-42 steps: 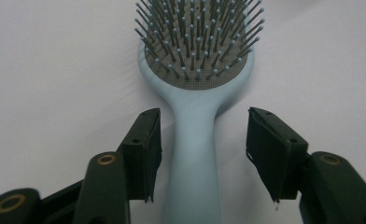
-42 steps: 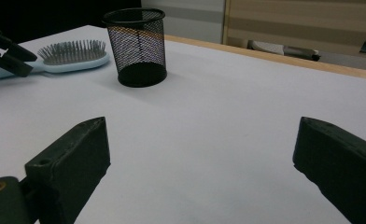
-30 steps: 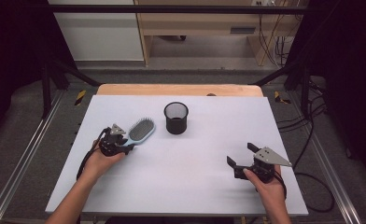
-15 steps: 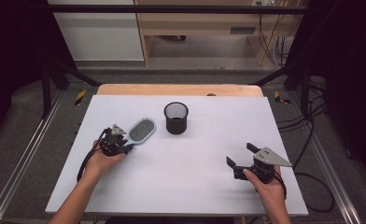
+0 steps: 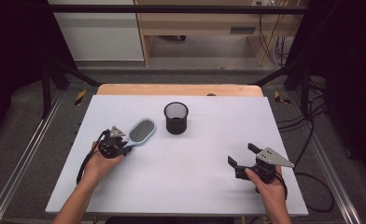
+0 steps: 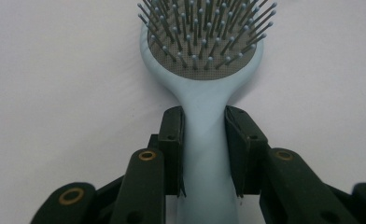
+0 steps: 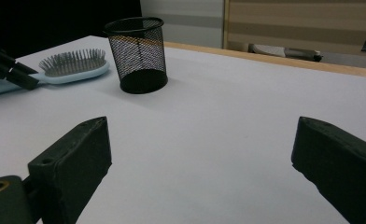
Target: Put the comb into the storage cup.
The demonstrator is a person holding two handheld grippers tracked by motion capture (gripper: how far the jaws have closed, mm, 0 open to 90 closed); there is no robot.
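Hairbrush [image 5: 140, 131] sits at the left-centre of the high view, pale blue, bristles up, lying flat on the white table [image 5: 195, 182] with its handle pointing down-left toward the person's left hand [image 5: 98, 164]. That hand has the left gripper [image 5: 124, 148] around the handle. Its jaws have just been closing, and in the left gripper view the two black pads [image 6: 172, 140] sit flush against both sides of the handle, just below where it widens into the brush head, so I'd call that a grip on the brush [image 6: 204, 93]. Brush looks like it's resting on the table, not lifted.

Black mesh cup [image 5: 176, 117] stands upright just right of the brush head, upper-middle of the table, near it but not touching. From the right gripper view the same cup [image 7: 137, 53] is up in the upper left with the brush [image 7: 73, 65] beside it at the left edge.

Over at the lower right of the high view, the right gripper [image 5: 241, 156] is held in the person's right hand [image 5: 270, 186], well apart from everything else. Its jaws stand wide with nothing but bare table between them, pointed across toward the cup and brush.
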